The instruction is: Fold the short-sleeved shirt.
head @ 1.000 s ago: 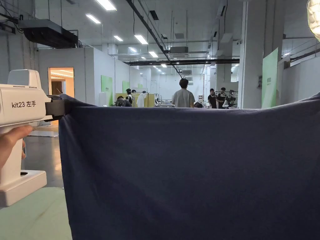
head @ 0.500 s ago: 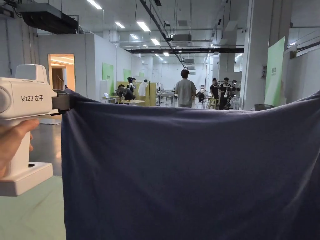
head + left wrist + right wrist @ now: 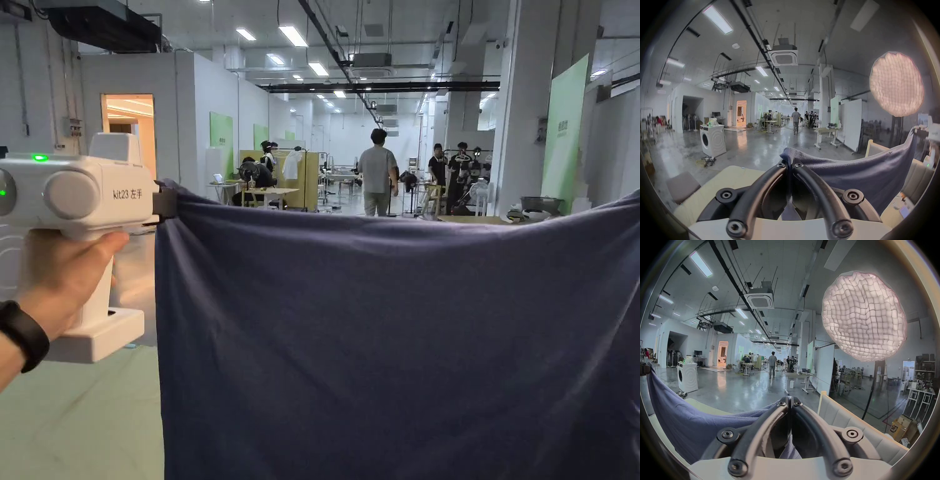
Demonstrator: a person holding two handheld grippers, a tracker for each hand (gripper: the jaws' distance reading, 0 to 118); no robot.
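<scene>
A dark blue shirt hangs spread like a curtain in front of the person, above a pale green table seen at 7 o'clock in the head view. At 9 o'clock there, a hand holds the white left gripper, whose jaws pinch the shirt's upper corner. The left gripper view adds the close detail: both black jaws clenched on a bunched fold of cloth, the fabric stretching away toward 3 o'clock. The right gripper appears in its own view, jaws pressed together on the shirt's opposite edge, cloth trailing toward 9 o'clock. A glowing round lamp sits at 1 o'clock there, and a washing machine at 9 o'clock.
</scene>
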